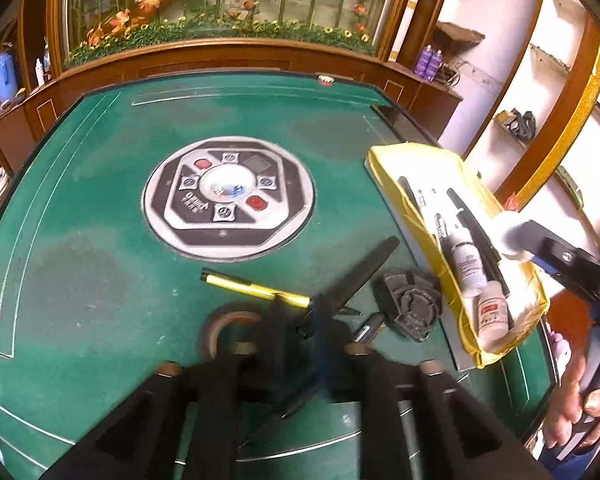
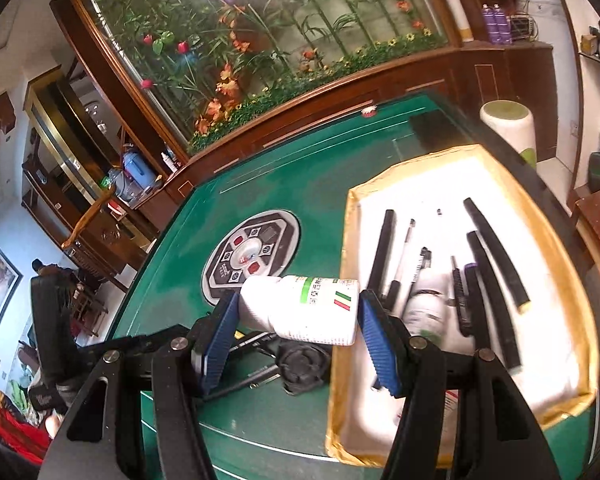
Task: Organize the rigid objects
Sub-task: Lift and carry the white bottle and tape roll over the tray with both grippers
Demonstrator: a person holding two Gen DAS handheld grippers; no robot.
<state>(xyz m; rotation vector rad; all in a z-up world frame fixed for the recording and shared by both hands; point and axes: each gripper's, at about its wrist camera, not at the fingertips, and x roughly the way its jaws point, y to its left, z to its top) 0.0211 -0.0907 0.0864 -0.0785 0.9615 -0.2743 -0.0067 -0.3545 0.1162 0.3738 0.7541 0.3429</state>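
My left gripper (image 1: 300, 328) is shut on a long black stick (image 1: 360, 272) and holds it just above the green table, pointing toward the yellow-rimmed box (image 1: 384, 152). My right gripper (image 2: 296, 328) is shut on a white bottle (image 2: 304, 308) lying sideways between the blue pads (image 2: 376, 340), above the box's left rim (image 2: 342, 248). It also shows in the left wrist view (image 1: 512, 236) over the box. The box holds several black sticks (image 2: 496, 252), pens (image 2: 402, 256) and small white bottles (image 1: 466, 264).
On the green table (image 1: 100, 240) lie a yellow pen (image 1: 252, 288), a tape roll (image 1: 228, 324), a black round part (image 1: 412, 304) and a small dark item (image 1: 368, 330). A round control panel (image 1: 228, 196) sits at the table's middle. A white cylinder (image 2: 512, 124) stands behind the box.
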